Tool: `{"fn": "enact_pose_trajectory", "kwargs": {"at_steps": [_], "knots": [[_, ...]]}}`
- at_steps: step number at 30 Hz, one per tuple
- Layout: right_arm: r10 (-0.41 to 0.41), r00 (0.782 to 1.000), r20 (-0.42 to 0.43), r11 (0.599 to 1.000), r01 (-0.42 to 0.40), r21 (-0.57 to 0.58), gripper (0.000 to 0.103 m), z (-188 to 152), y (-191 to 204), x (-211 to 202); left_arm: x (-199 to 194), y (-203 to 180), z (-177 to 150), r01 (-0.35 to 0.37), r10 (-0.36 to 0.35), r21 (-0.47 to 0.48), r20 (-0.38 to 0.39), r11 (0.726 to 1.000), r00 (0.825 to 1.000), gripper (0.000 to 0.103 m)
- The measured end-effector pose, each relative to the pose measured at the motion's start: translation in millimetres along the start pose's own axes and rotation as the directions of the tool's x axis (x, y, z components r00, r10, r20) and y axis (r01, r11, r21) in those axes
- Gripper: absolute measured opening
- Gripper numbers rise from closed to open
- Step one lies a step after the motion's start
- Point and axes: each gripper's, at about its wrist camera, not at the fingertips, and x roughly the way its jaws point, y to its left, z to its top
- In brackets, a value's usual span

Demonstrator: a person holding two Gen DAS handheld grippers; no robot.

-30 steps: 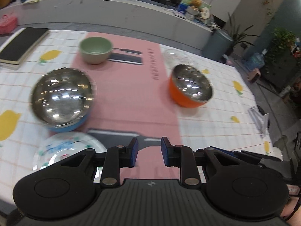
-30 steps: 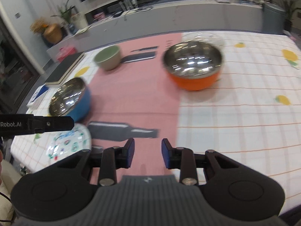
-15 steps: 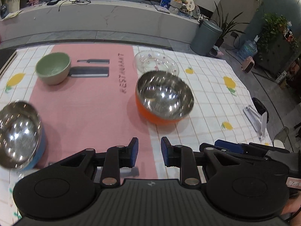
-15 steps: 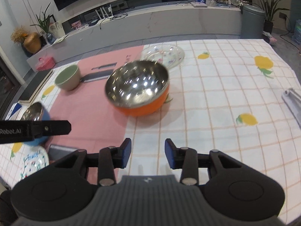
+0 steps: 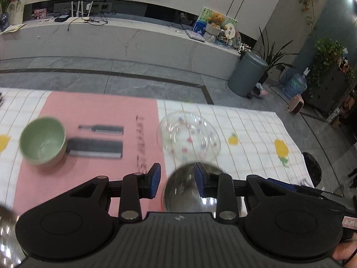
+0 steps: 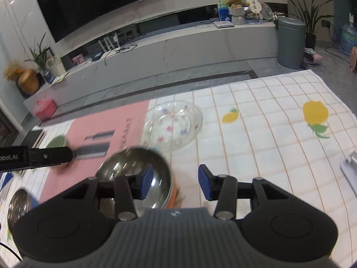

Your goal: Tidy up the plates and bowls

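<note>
Beneath both opening, empty claws, left claw (image 5: 177, 179) and right claw (image 6: 175, 182): steel bowl (image 6: 133, 174) nearest, glass plate (image 6: 173, 125) just beyond.

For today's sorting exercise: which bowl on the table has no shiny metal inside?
The green bowl on the pink mat; its inside is matte green, unlike the steel-lined orange bowl and blue bowl.

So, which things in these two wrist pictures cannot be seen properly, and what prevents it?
- Orange steel bowl: the right gripper hides its lower half in the right wrist view.
- The same bowl in the left wrist view: the left gripper hides most of it.
- Blue steel bowl: partly behind the gripper body.
- Green bowl: motion blur.
- Pink mat: its lettering is blurred, unreadable.
- Both jaws are opening, empty.
</note>
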Motion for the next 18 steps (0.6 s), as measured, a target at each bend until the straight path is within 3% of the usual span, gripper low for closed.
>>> {"fn": "enact_pose_trajectory", "kwargs": {"at_steps": [8,18], "knots": [[0.014,1.000,-0.023,0.995,-0.011,0.097,0.045,38,-31,60,67,19,32,0.031,-0.030,0.037,-0.017,0.999,0.999,0.037],[0.051,0.995,-0.087,0.971,-0.029,0.236,0.042,49,-70,127,138,44,35,0.045,-0.044,0.014,-0.064,0.999,0.997,0.037]]}}
